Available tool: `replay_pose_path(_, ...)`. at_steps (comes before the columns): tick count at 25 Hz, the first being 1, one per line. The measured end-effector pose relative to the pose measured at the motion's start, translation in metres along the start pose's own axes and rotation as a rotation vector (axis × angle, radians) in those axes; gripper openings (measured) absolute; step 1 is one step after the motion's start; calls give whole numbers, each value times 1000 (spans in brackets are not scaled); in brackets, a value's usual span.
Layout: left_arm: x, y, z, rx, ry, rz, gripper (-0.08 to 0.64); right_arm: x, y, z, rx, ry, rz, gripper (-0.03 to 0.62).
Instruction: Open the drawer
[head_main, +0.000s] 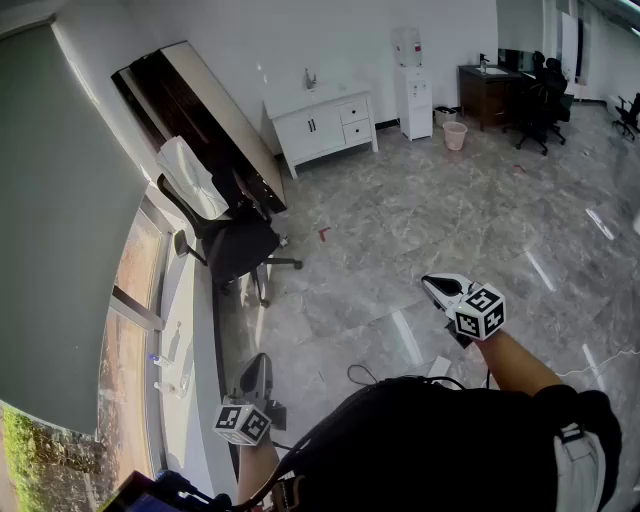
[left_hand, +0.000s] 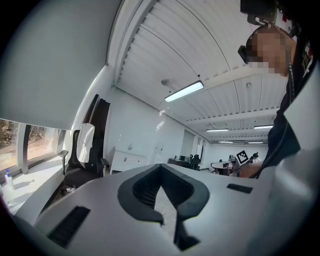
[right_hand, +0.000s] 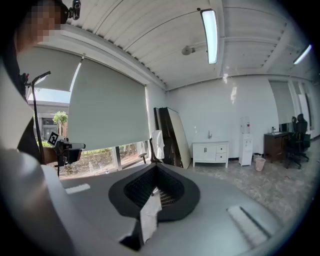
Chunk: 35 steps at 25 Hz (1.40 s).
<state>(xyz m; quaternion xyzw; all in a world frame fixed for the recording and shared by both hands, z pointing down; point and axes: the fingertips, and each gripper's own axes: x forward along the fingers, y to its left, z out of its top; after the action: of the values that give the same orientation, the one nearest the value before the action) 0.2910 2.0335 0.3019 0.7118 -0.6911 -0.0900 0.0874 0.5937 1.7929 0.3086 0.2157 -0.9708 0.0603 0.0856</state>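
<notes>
drawer (head_main: 352, 111) closed, in white cabinet (head_main: 312, 128) at far edge of floor (head_main: 450, 220), against wall, well apart from both grippers | left gripper (head_main: 262, 360): fingers pressed together, nothing between | right gripper (head_main: 428, 281): fingers pressed together, empty

The way in front of the right tool (head_main: 434, 286) is open. The grey floor (head_main: 450, 200) runs wide and bare from it to the white cabinet (head_main: 322, 122) at the far wall. Just right of the cabinet stand a water cooler (head_main: 413, 95) and a pink bin (head_main: 455, 134). Further right are a dark desk (head_main: 490, 92) and black chairs (head_main: 540, 100), well off to that side. Ahead of the left tool (head_main: 258, 362) an office chair (head_main: 235, 235) blocks the strip along the window (head_main: 140, 300). Past the chair a tall dark board (head_main: 200, 110) leans on the wall. A thin cable (head_main: 358, 374) lies on the floor between the two tools.
</notes>
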Motion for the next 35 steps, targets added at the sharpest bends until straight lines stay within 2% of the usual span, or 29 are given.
replay_pose_path(4,-3,1,2,17,-4,-9,-5,2,5,-3,1,2,3,-6)
replay_pose_path(14,-8,9,0,-2,-7,-4,-5,14,16,-4,-3,16,23,-5)
replay_pose_path(23,-16,24,2,-11,-5,-17,-5,23,27,-4,-4,31,6,-5)
replay_pose_path(35,-52,81,1,-18,12,-37,-5,57,73,-3,-8,24,-28,-5)
